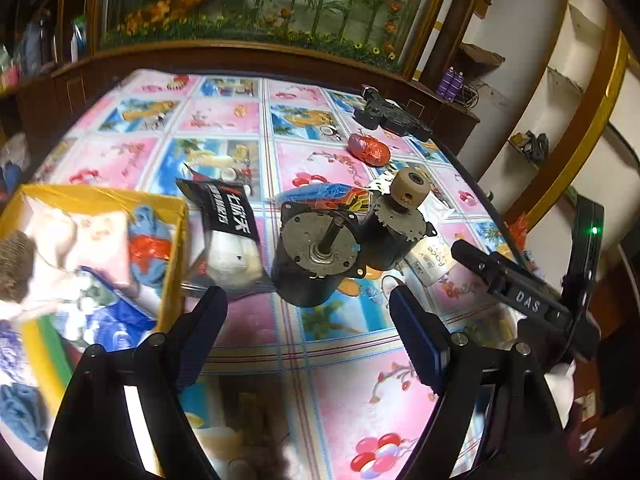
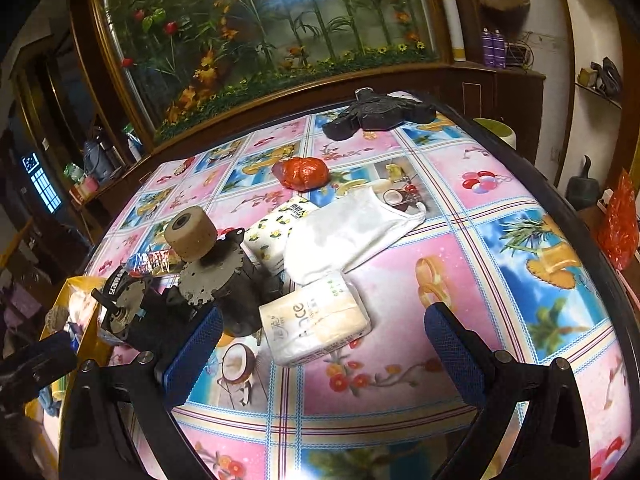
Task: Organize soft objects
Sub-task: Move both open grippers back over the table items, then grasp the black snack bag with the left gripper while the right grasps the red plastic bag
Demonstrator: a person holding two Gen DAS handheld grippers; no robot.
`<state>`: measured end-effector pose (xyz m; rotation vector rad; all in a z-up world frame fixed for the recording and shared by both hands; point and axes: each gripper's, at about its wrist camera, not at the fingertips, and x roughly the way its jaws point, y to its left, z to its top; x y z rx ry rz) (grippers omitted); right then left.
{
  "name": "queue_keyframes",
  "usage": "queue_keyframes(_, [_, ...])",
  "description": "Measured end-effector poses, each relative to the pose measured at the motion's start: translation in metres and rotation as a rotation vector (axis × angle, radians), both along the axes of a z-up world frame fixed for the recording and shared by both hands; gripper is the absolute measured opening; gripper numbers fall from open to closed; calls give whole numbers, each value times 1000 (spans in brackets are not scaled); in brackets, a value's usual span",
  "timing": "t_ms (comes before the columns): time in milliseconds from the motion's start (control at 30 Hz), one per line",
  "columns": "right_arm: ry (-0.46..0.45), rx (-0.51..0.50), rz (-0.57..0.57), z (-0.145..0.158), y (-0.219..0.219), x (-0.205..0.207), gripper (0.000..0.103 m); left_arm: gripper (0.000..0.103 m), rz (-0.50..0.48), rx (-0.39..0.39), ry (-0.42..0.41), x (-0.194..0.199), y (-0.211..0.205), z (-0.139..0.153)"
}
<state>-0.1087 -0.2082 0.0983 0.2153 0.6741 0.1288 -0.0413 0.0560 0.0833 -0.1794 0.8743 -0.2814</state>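
My left gripper (image 1: 308,316) is open and empty, just in front of a round metal motor (image 1: 316,252). A yellow box (image 1: 172,248) at the left holds several soft items. A black-and-white packet (image 1: 228,236) lies between the box and the motor. My right gripper (image 2: 324,332) is open and empty, over a white tissue pack (image 2: 316,324). A white cloth (image 2: 348,232), a flowered tissue pack (image 2: 276,228) and a red crumpled bag (image 2: 302,174) lie beyond it. The right gripper also shows in the left wrist view (image 1: 512,292).
A second motor with a tan roller (image 2: 192,236) stands left of the tissue pack. A black flat object (image 2: 380,114) lies at the table's far edge. A wooden cabinet with a plant scene (image 2: 260,40) stands behind the table. The table's right edge (image 2: 592,216) curves near.
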Motion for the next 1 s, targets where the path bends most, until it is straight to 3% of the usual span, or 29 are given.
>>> queue_keyframes(133, [-6,-18,2,-1,5,-3,102,83,37,-151,80,14,15,-18])
queue_keyframes(267, [1,-20,4,-3,6,-2,102,83,115,-222,131,29,32,-29])
queue_keyframes(533, [3,-33,9,-3,11,-2,102,83,122,-197,128,48,28,-27])
queue_keyframes(667, [8,-36,9,-4,11,-2,102,69,66,-206,152,43,23,-26])
queue_keyframes(767, [15,-30,9,-5,10,-1,102,69,10,-232,129,35,23,-10])
queue_keyframes(867, [15,-30,10,-5,12,-1,102,71,68,-158,67,38,27,8])
queue_keyframes(1000, [12,-37,12,-4,14,-2,102,71,129,-66,107,73,34,4])
